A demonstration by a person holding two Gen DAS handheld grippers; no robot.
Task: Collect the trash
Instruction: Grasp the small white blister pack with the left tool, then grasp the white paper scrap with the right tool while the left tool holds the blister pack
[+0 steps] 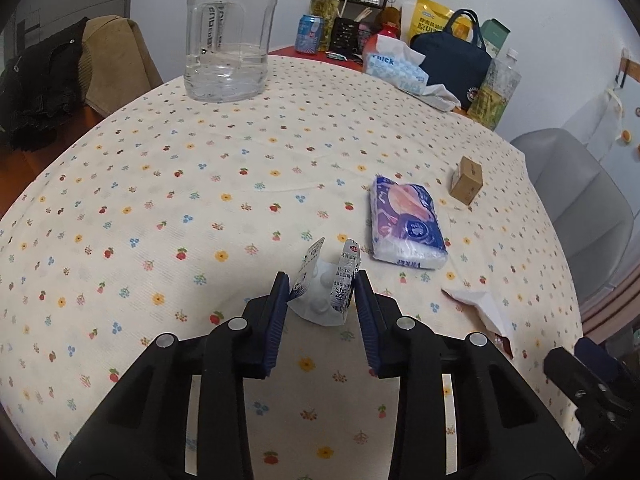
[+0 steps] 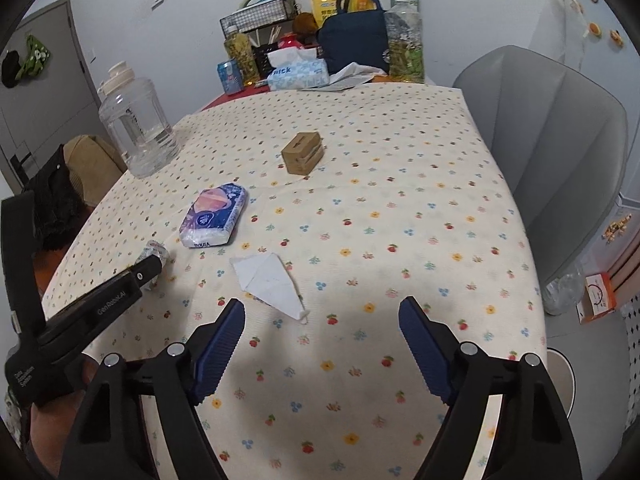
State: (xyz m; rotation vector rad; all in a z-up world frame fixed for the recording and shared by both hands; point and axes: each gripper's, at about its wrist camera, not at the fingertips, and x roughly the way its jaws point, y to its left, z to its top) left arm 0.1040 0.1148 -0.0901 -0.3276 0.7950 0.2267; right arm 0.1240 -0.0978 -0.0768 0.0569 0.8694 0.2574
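Floral tablecloth [image 1: 160, 200] bears jug [image 1: 232, 32] holding little water.

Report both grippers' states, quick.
Left gripper: shut on the crumpled white printed wrapper, which bends between the pads.
Right gripper: open, nothing between its jaws; the folded white paper lies just ahead.

Both cameras ride just behind their jaws and look forward and steeply down onto the table [image 1: 160, 184], close above its flowered cloth. The left wrist view sits low, facing the water jug [image 1: 232, 32] at the far edge. The right wrist view sits further right, facing the grey chair [image 2: 560, 140] side. Both take in the tissue pack [image 1: 406, 224] [image 2: 214, 216], the small cardboard box [image 1: 466, 180] [image 2: 302, 154], the folded paper [image 1: 480, 304] [image 2: 272, 284] and the far clutter by the wall.
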